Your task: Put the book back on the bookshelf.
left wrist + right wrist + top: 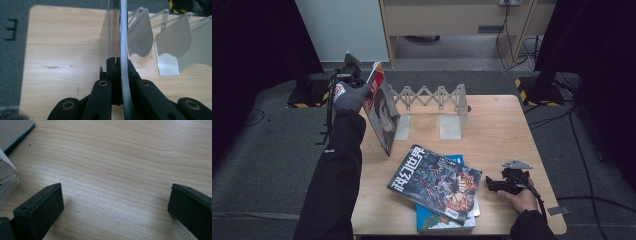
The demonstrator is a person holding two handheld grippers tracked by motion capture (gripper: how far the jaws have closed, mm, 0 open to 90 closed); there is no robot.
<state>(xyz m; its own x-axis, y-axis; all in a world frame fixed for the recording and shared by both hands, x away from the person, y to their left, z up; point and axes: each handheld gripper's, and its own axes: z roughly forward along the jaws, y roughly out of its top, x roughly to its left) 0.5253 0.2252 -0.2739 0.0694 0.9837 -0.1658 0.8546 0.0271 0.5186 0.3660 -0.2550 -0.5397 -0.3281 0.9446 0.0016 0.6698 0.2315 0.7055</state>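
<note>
The expanding book rack [432, 102] stands at the far middle of the table [507, 125]. It consists of pale metal dividers joined by a scissor lattice. Its slots hold nothing; the magazine [382, 112] stands just left of the leftmost divider, outside the slots.

The magazine is thin and glossy, with a red upper band and a greyscale portrait on the cover. It stands on its lower edge on the table and tilts, top edge toward the far left. The left gripper [352, 75] holds its top far corner, in a gloved hand [348, 96] above the far-left corner of the table. The jaws are closed fully onto the magazine, one pad on each face.

The left gripper view shows the magazine [123, 50] edge-on: a white page block with a shiny cover, pinched between the two black jaws of the left gripper [122, 68]. Two rack dividers [172, 42] stand just to its right. The cover design is readable in the high view.

The right gripper [499, 184] rests low at the near right of the table, in a bare hand [523, 199]. Its jaws stand wide apart and hold nothing. The right gripper view shows bare wood between the jaws of the right gripper [115, 202] and page edges of the stacked books [10, 152] at left.

The high view shows that stack [439, 187] near the middle: a dark illustrated magazine on a blue book.
</note>
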